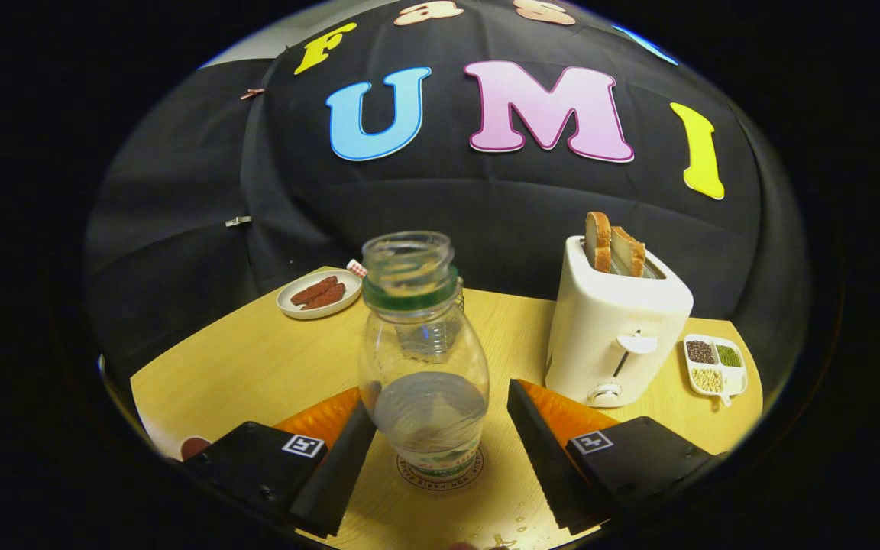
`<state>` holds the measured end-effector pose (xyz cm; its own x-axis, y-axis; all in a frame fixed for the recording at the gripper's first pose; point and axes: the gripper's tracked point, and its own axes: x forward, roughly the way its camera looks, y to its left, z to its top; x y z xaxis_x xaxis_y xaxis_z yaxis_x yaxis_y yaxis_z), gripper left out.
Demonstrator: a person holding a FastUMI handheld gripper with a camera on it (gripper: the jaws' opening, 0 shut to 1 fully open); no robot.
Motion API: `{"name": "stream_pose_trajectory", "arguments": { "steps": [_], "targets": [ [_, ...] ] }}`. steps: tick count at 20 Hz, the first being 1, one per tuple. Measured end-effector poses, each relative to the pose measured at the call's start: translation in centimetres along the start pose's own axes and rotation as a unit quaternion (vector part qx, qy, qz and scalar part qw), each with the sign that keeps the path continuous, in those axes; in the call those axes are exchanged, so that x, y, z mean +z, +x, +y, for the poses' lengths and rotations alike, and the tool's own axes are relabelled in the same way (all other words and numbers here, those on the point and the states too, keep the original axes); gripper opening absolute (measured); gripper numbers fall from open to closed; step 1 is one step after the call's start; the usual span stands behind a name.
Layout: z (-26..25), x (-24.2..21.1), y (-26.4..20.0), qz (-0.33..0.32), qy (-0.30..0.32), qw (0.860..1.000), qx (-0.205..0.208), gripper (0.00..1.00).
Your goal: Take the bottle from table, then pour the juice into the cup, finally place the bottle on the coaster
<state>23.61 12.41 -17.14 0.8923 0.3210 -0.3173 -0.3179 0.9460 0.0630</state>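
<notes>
Item: clear plastic bottle with green neck ring, uncapped, upright on round printed coaster, a little liquid left. Gripper: fingers spread wide, the left touching or nearly so, the right clear. Status: placement apparently complete; only withdrawal remains. Cup unseen.

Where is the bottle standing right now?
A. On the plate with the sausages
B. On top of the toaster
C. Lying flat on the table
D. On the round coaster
D: the bottle stands upright on the coaster, between the open fingers of the gripper.
</notes>
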Motion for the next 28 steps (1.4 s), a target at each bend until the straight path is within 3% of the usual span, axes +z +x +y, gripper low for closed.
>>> {"name": "stream_pose_trajectory", "arguments": {
  "steps": [5, 10, 20, 28],
  "targets": [
    [0.8, 1.1, -3.0, -0.001, -0.017, 1.0, 0.011, 1.0],
    [0.6, 4.2, -7.6, -0.03, 0.003, 1.0, 0.008, 1.0],
    [-5.9, 8.7, -21.2, -0.104, -0.027, 0.991, -0.084, 1.0],
    [-6.3, 9.9, -30.0, -0.131, -0.006, 0.975, -0.179, 0.99]
  ]
}}
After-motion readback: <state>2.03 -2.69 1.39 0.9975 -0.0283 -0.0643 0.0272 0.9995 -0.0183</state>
